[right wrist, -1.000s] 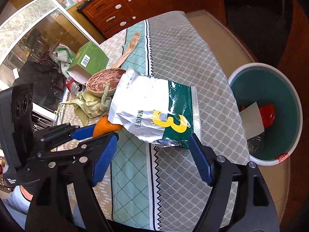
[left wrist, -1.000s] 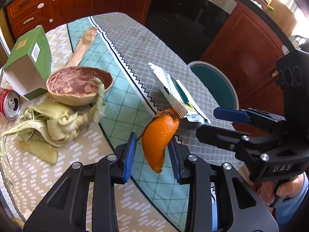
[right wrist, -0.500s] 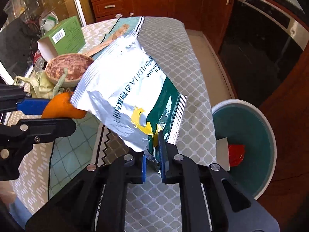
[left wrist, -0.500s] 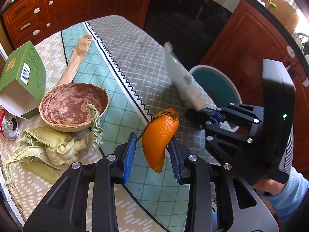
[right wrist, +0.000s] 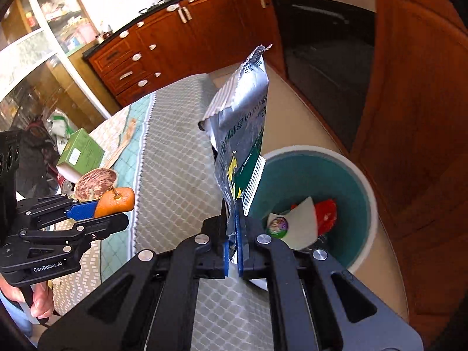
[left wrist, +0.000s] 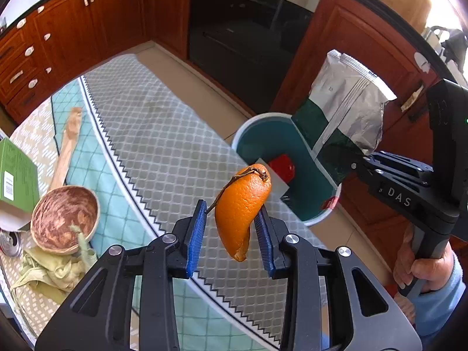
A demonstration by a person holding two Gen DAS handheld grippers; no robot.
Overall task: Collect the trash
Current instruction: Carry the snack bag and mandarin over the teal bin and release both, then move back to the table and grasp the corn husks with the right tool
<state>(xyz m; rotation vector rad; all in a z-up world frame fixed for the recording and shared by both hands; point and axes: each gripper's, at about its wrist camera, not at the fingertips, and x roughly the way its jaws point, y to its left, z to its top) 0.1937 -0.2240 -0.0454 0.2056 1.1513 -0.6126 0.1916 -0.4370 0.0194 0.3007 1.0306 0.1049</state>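
My left gripper (left wrist: 231, 234) is shut on an orange peel (left wrist: 239, 210) with a dry stem, held above the table's right edge; the peel shows in the right wrist view (right wrist: 115, 201) too. My right gripper (right wrist: 232, 242) is shut on the bottom edge of a silver and green foil snack bag (right wrist: 242, 128), held upright beside the table and near the rim of the teal trash bin (right wrist: 359, 184). In the left wrist view the bag (left wrist: 342, 111) hangs over the bin (left wrist: 251, 143). The bin holds a red wrapper (right wrist: 326, 215) and white paper.
On the patterned tablecloth (left wrist: 163, 146) at the left lie a brown coconut-shell bowl (left wrist: 63, 218), corn husks (left wrist: 49, 266), a green box (left wrist: 16, 172), a red can (left wrist: 10, 242) and a wooden piece (left wrist: 67, 146). Wooden cabinets and a dark oven stand behind.
My right gripper closed on the foil bag, lifted it off the table and carried it right, over the bin. My left gripper moved right with the orange peel toward the table edge.
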